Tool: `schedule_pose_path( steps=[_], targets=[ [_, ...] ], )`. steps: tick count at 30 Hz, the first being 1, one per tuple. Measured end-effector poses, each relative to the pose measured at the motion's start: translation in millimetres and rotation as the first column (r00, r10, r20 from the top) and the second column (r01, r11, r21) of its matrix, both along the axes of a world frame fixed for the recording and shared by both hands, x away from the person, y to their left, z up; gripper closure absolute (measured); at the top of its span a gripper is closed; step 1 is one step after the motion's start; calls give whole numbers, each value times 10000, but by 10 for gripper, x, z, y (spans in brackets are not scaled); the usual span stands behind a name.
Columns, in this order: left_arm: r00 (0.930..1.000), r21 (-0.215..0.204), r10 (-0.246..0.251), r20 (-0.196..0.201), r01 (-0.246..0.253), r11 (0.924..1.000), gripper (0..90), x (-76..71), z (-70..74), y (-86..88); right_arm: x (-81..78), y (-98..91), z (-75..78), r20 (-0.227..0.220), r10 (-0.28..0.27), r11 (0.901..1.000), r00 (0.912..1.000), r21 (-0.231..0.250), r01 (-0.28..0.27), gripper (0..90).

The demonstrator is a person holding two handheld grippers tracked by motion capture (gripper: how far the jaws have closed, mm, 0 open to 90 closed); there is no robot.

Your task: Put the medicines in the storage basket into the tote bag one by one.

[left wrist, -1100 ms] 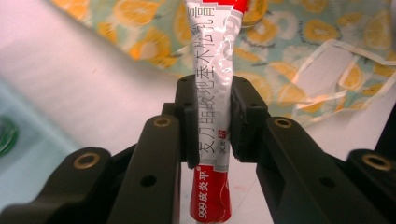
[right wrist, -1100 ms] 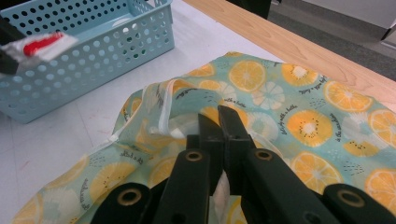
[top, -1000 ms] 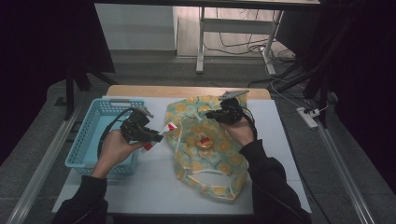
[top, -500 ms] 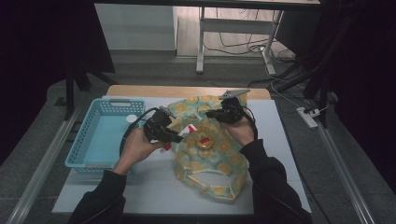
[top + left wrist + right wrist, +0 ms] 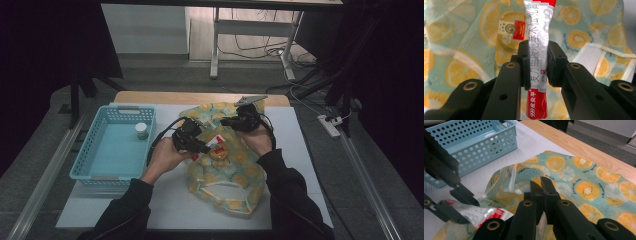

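The left gripper (image 5: 202, 146) pinches a red and white tube (image 5: 538, 62) between its 2 pads, which press on the tube's flat sides; in the left gripper view the tube runs upright between the jaws, its red end low and its printed white length pointing away. In the high view this gripper sits over the left edge of the lemon-print bag (image 5: 227, 172), the tube's tip just beside a round yellow tin (image 5: 218, 151) that lies on the fabric.

To the left stands a light blue basket (image 5: 95, 165) with perforated walls, near the bag but apart from it; 1 small white-capped jar (image 5: 141, 131) stands by its far right corner. Basket and bag rest on a white mat (image 5: 170, 200) on the wooden table (image 5: 165, 97). The other gripper's hold props the bag's zipped rim (image 5: 511, 178) up just ahead of the tube.

The left hand (image 5: 165, 157) comes in from the lower left, forearm angled toward the bag. The right gripper (image 5: 226, 121) has its jaws pressed together on a fold of the bag's cloth at the far side, holding that edge raised. The right hand (image 5: 257, 140) reaches in from the lower right, its dark sleeve (image 5: 285, 195) lying along the bag's right side.
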State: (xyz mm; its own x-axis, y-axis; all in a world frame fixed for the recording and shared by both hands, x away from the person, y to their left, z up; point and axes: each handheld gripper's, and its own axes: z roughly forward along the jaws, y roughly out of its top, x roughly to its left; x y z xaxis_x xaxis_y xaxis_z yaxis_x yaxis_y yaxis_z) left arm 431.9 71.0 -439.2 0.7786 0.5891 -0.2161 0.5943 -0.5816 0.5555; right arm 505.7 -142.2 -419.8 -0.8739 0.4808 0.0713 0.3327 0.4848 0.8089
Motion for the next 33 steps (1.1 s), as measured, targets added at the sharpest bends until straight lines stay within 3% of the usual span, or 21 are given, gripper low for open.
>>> schedule_pose_path(
  steps=[14, 26, 33],
  targets=[
    [9986, 391, 107, 526, -128, 9992, 754, 173, -105, -254, 7, 24, -27, -38, -32, 10000, 10000, -60, 31, 900],
    [9940, 601, 657, 879, -712, 9957, 753, 340, -251, -335, 10, 37, -28, -39, -66, 9999, 10000, -83, 66, 900],
    [9912, 1001, 705, 1123, -819, 9916, 752, 412, -330, -371, 11, 41, -47, 7, -109, 9999, 9999, -131, 109, 900]
  ],
)
